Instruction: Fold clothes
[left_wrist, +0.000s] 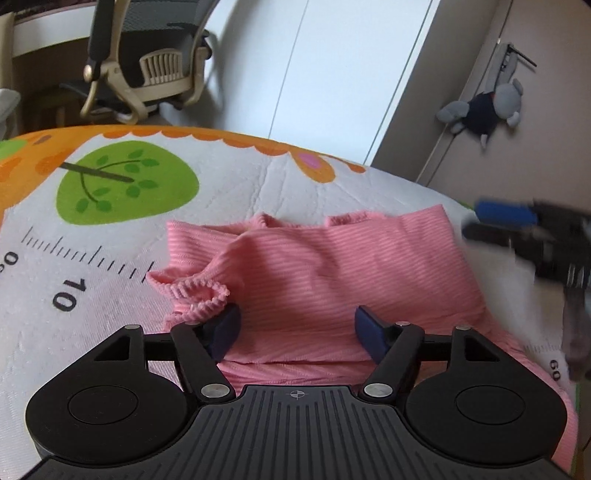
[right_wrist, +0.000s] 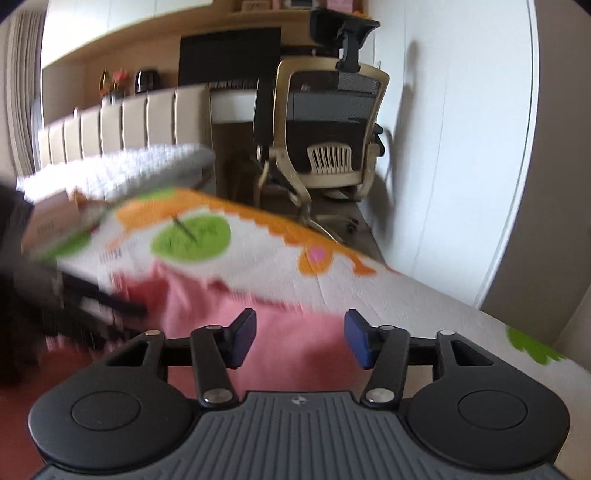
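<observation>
A pink ribbed garment (left_wrist: 314, 273) lies folded on the printed bed cover (left_wrist: 258, 177), its ribbed cuff (left_wrist: 199, 291) curled at the left. My left gripper (left_wrist: 297, 326) is open just over the garment's near part, nothing between its blue pads (left_wrist: 225, 328). The right gripper (left_wrist: 506, 221) shows blurred at the garment's right edge in the left wrist view. In the right wrist view my right gripper (right_wrist: 300, 338) is open above the pink garment (right_wrist: 288, 354), holding nothing, and the left gripper (right_wrist: 92, 314) is a dark blur at the left.
An office chair (right_wrist: 325, 122) stands beyond the bed's far edge beside a white wardrobe (left_wrist: 325, 66). A grey plush toy (left_wrist: 484, 107) hangs on the beige wall at right. A white knitted item (right_wrist: 122, 166) and a small box (right_wrist: 51, 218) sit at the bed's far left.
</observation>
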